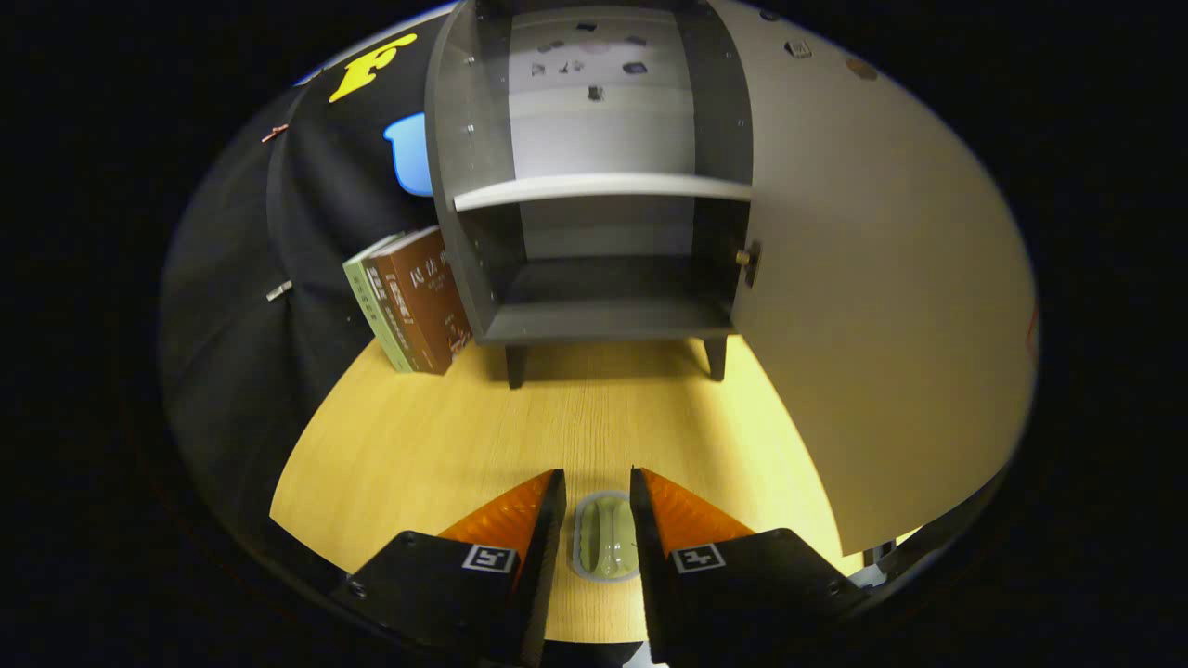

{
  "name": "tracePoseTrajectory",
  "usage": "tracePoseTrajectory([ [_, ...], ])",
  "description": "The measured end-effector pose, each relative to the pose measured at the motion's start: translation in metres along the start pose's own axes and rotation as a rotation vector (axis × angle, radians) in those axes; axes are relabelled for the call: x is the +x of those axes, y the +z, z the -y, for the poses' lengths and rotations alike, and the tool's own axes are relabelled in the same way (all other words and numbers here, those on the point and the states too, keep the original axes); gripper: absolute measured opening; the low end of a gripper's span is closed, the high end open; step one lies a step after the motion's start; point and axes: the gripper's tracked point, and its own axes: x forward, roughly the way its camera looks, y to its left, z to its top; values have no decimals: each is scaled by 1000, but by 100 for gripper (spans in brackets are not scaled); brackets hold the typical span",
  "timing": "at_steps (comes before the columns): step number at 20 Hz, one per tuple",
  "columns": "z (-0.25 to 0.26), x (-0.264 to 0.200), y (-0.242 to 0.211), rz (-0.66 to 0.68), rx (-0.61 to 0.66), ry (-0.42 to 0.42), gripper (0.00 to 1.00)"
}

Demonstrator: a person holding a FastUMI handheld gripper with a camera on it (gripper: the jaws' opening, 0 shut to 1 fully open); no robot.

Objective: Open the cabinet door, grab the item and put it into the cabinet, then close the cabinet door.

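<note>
A: Where does the job stand?

B: The door is already open, so this looks like the grab step. The gripper [599, 492] sits low over the wooden table [418, 436], its fingers a narrow gap apart, and the item, a small pale-green oblong thing [605, 538], lies flat on the table right between them.

A: Do the fingers have it?

B: They flank it closely, one on each side, but I can't tell whether both pads press on it; a thin gap may remain. I'd judge it not yet lifted.

A: And the next move?

B: Squeeze in on the item, lift it, then carry it straight ahead toward twelve o'clock into the grey cabinet [594, 306]. Its lower compartment, under the pale shelf [603, 187], seems the easy target. The open cabinet door [882, 306] stands out at about two o'clock, so the path needs to keep left of it.

A: Anything else out there?

B: A few books [413, 301] lean at eleven o'clock, just beside the cabinet's left wall.

A: What's hard to read?

B: The item's near end is cut off behind the fingers, so what it is stays unclear. The dark specks on the upper back wall are too small to make out.
</note>
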Motion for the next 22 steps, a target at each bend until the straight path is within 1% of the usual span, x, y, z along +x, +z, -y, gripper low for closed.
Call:
tracePoseTrajectory([
  [4, 8, 34, -39, -100, -47, -16, 45],
  [8, 9, 61, -74, -192, -4, -13, 45],
  [11, 14, 77, -87, -230, -12, -49, 45],
  [19, 21, 90, -111, -304, -49, -68, 44],
  [21, 20, 96, -113, -297, -51, -72, 33],
  [22, 22, 86, -104, -309, -42, -79, 33],
])
